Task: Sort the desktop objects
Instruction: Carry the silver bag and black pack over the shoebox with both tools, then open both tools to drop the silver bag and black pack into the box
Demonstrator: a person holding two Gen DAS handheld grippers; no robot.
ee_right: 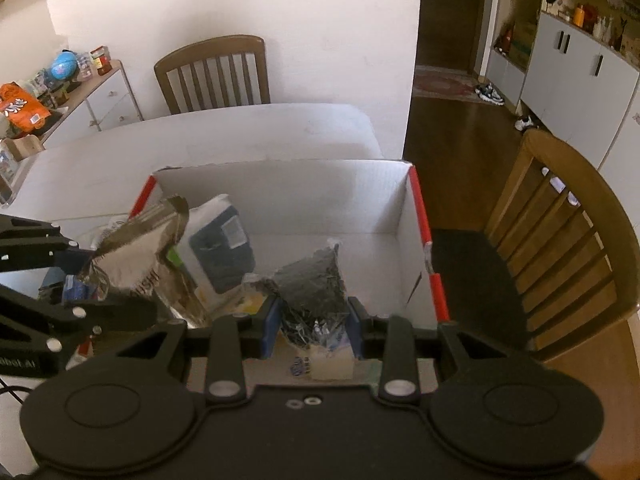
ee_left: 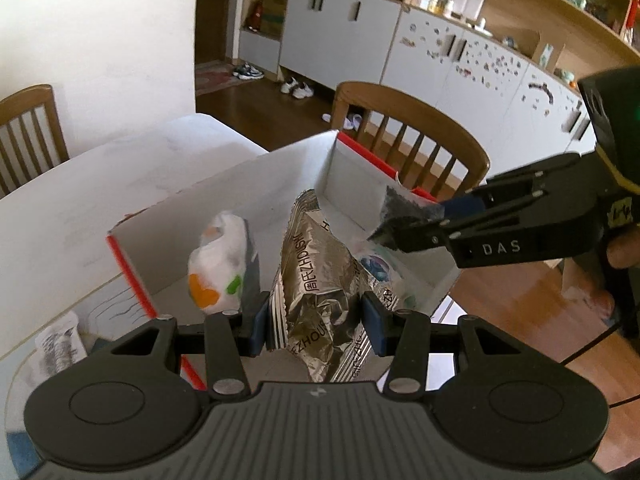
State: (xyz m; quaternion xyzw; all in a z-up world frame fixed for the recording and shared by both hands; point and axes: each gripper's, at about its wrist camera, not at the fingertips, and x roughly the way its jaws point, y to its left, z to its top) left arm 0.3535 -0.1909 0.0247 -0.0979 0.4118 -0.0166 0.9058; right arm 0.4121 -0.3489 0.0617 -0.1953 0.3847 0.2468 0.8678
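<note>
My left gripper [ee_left: 316,326] is shut on a silver foil snack packet [ee_left: 320,280] and holds it over the open white cardboard box [ee_left: 256,184] with red edges. My right gripper [ee_right: 312,326] is shut on a clear bag of dark contents [ee_right: 314,280], also over the box [ee_right: 320,196]. In the left wrist view the right gripper [ee_left: 416,220] comes in from the right with the dark bag [ee_left: 404,208]. In the right wrist view the left gripper [ee_right: 86,280] holds the foil packet [ee_right: 136,248] at the box's left side. A white packet with orange and green print [ee_left: 218,268] and a white-and-blue packet [ee_right: 222,248] lie inside.
The box stands on a white table [ee_right: 240,136]. Wooden chairs stand behind [ee_right: 212,74] and to the right [ee_right: 568,240] of it. A crumpled printed wrapper [ee_left: 60,344] lies on the table left of the box. A sideboard with clutter [ee_right: 60,88] is at far left.
</note>
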